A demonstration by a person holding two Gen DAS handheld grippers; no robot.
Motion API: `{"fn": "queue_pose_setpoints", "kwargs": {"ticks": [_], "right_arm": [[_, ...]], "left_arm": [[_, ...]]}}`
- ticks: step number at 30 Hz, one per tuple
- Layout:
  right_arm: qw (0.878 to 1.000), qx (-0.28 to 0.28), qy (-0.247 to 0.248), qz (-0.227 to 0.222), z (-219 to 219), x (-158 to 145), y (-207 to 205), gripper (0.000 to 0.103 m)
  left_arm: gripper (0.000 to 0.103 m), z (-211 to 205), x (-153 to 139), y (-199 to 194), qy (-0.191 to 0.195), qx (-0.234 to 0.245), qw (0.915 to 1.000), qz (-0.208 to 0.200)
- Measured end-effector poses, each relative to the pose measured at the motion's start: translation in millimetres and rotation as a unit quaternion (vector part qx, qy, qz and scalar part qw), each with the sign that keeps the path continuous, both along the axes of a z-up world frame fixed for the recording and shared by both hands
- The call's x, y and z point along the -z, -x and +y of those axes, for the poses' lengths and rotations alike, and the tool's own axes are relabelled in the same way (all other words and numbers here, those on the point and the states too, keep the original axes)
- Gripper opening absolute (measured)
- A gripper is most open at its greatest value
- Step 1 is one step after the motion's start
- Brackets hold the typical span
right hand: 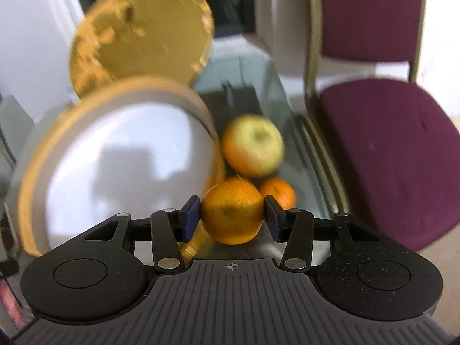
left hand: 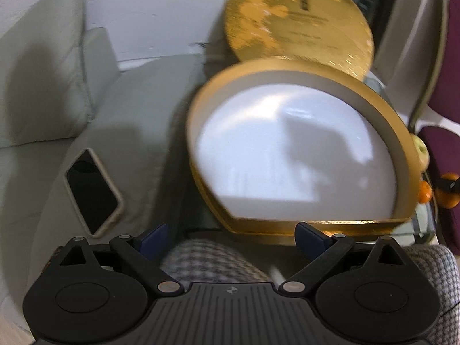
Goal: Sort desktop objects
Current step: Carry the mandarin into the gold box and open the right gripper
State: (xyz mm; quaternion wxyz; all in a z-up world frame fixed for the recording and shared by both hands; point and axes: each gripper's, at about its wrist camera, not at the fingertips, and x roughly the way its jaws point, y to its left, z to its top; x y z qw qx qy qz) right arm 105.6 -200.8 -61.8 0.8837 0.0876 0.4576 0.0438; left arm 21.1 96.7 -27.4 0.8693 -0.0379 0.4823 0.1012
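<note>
Left gripper (left hand: 230,234): jaws spread wide with nothing between the blue pads (left hand: 155,235); it hangs above a checked-fabric lap (left hand: 212,261), just short of the near rim of the round box.
Right gripper (right hand: 232,215): closed on an orange (right hand: 232,211), one blue pad pressed against each side of the fruit.
Oranges: two in the right wrist view, the gripped one in front and a smaller one (right hand: 278,194) just behind it to the right.
Apple: one, yellow-green (right hand: 253,145), behind the two oranges and touching or nearly touching the box wall.
Round box: one, gold-rimmed with a white inside (left hand: 293,143), empty, left of the fruit; a dark shadow falls across its floor.
Gold lid: one round disc (left hand: 299,23), leaning upright behind the box, blurred in both views.
Phone: one, dark screen in a pale case (left hand: 92,192), lying on the grey-green sofa cushion (left hand: 138,109) at far left, well apart from the box.
Glass table (right hand: 258,86): carries the box, lid and fruit.
Chair: one, purple seat and back (right hand: 388,149), at the right just beyond the table edge.
In the way: the box wall stands between the left gripper and the fruit; from the left wrist only slivers of fruit (left hand: 424,191) show past the box's right rim, too little to count there.
</note>
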Motion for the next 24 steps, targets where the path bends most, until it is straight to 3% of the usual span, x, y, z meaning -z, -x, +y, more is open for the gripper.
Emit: {"fn": "queue_pose_setpoints", "kwargs": {"ticks": [5, 14, 20, 22, 24], "right_arm": [[0.997, -0.073, -0.02, -0.017, 60, -11, -19, 0.05], [0.976, -0.215, -0.015, 0.041, 183, 41, -48, 0.05], [0.966, -0.243, 0.011, 0.085, 206, 65, -51, 0.051], [0.966, -0.245, 0.012, 0.085, 205, 64, -52, 0.059], [0.968, -0.239, 0.009, 0.079, 199, 58, -50, 0.061]], "left_arm": [[0.097, 26, -3, 2, -0.008, -0.028, 0.9995, -0.011], [0.097, 54, 16, -2, 0.014, -0.049, 0.9985, 0.021], [0.097, 62, 22, -2, 0.017, -0.06, 0.9975, 0.035], [0.097, 61, 22, -2, 0.016, -0.06, 0.9974, 0.036], [0.097, 58, 20, -1, 0.013, -0.059, 0.9975, 0.036]]}}
